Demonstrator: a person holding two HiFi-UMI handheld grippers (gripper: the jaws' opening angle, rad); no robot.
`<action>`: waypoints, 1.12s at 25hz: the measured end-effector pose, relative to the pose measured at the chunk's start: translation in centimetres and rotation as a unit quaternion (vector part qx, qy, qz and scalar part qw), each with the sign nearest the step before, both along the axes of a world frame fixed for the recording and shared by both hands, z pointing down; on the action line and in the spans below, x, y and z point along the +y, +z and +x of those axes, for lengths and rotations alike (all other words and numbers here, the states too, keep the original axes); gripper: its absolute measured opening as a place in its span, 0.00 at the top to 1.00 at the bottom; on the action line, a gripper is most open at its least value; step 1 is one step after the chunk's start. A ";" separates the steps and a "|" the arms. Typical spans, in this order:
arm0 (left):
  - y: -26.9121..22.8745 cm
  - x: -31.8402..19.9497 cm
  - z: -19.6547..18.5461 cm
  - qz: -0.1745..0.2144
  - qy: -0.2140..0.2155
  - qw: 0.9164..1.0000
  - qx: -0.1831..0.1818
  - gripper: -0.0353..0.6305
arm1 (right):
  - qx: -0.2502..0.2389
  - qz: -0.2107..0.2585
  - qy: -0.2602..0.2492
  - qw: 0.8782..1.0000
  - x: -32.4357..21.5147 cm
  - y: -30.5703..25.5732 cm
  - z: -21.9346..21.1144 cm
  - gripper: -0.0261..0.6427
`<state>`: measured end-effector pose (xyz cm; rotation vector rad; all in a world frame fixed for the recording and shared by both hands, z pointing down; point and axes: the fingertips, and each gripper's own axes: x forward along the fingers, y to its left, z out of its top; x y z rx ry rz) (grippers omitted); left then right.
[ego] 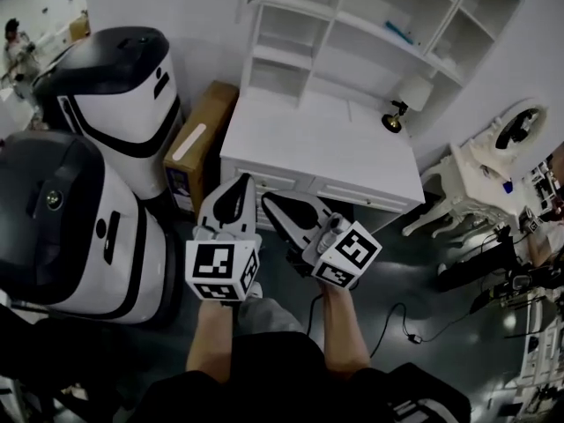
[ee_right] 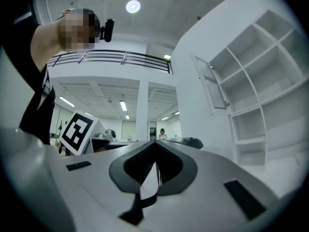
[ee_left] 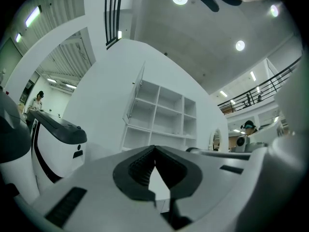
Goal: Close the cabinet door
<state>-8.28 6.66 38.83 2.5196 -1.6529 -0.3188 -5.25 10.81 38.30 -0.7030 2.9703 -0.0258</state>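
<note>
Before desk (ego: 335, 139): left gripper (ego: 242, 183), right gripper (ego: 267, 199) jaws together; box label (ego: 189, 141) apparently unreadable.

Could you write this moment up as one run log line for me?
left gripper: shut, empty | right gripper: shut, empty | cabinet door: open, untouched | both grippers: at front of white desk

No legible text; the label (ego: 189, 141) on the cardboard box (ego: 214, 113) seems blurred.

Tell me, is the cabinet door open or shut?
Open: the cabinet door stands swung out from the shelf unit's upper left compartment.
</note>
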 end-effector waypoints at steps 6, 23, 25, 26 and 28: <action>-0.5 -5.8 0.5 -0.006 -0.015 1.000 -0.010 0.93 | 0.039 0.026 -0.016 0.999 -6.2 0.9 -0.2 0.94; -5.2 -15.6 0.8 0.021 -0.056 0.997 -0.052 0.93 | -0.052 0.037 -0.028 0.998 -17.8 -3.7 2.2 0.94; -6.0 -16.2 1.3 0.030 -0.055 0.996 -0.056 0.93 | -0.079 0.083 -0.034 0.993 -17.8 -5.7 2.6 0.93; -6.3 -16.4 1.6 0.035 -0.054 0.996 -0.058 0.93 | -0.080 0.106 -0.036 0.990 -17.8 -6.4 2.7 0.93; -6.9 -16.7 2.0 0.043 -0.054 0.996 -0.063 0.93 | -0.073 0.141 -0.034 0.987 -17.8 -7.4 2.9 0.93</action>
